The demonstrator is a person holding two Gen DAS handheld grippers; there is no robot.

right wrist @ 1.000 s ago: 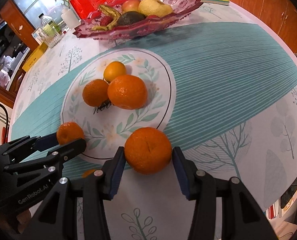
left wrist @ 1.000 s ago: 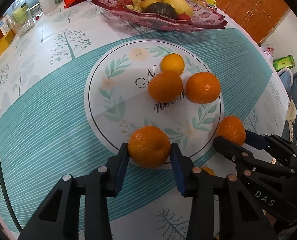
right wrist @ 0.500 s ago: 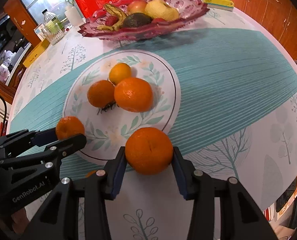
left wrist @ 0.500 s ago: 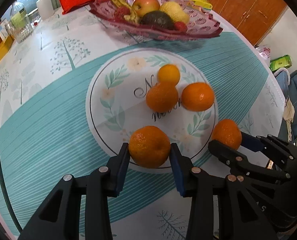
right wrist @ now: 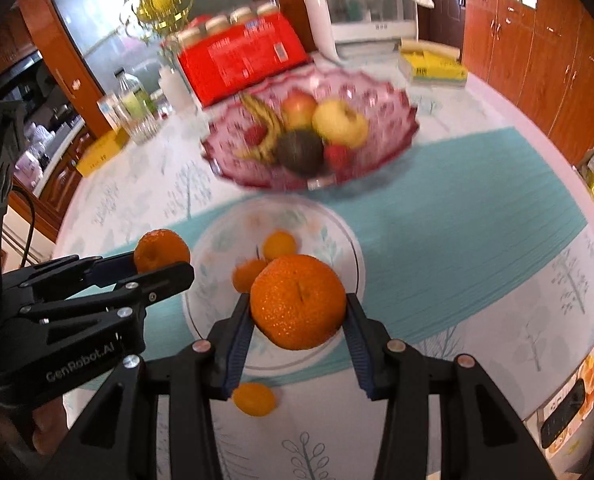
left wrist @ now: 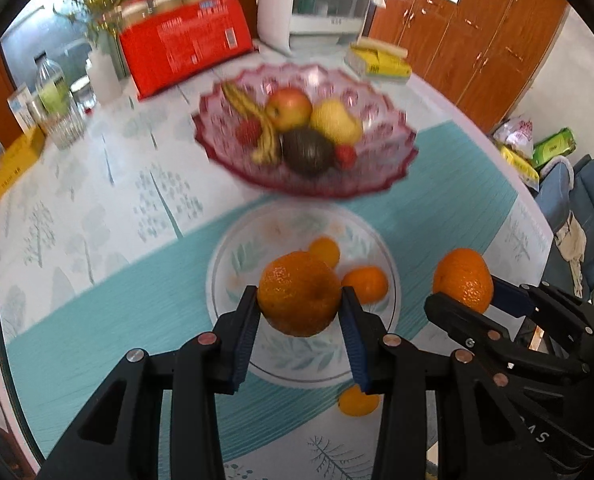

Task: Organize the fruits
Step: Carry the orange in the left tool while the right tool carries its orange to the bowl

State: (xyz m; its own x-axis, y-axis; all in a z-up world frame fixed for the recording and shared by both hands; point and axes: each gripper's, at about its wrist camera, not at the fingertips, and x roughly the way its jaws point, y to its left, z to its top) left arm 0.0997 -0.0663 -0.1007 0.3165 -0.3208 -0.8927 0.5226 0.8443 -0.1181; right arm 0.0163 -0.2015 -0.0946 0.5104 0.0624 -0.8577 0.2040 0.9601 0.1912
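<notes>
My left gripper [left wrist: 299,300] is shut on a large orange [left wrist: 299,294] and holds it in the air above the white leaf-printed circle [left wrist: 297,360] on the tablecloth. My right gripper [right wrist: 297,308] is shut on another large orange [right wrist: 297,302], also lifted. Each wrist view shows the other gripper alongside with its orange [left wrist: 463,280] [right wrist: 161,250]. Small oranges [left wrist: 324,251] [left wrist: 365,284] lie on the circle, and one more orange [right wrist: 254,399] sits on the cloth near the front. The pink glass fruit bowl [left wrist: 305,184] stands behind the circle, holding an apple, a pear, an avocado and bananas.
Behind the bowl are a red package [left wrist: 185,48], a white appliance [left wrist: 317,4] and a yellow box [left wrist: 377,64]. Glass jars [left wrist: 57,112] and a yellow carton [left wrist: 15,162] stand at the far left. The table edge curves along the right, with wooden cabinets [right wrist: 537,60] beyond.
Both grippers have risen with their oranges off the table. The views now tilt up toward the fruit bowl, and the circle looks smaller and further below.
</notes>
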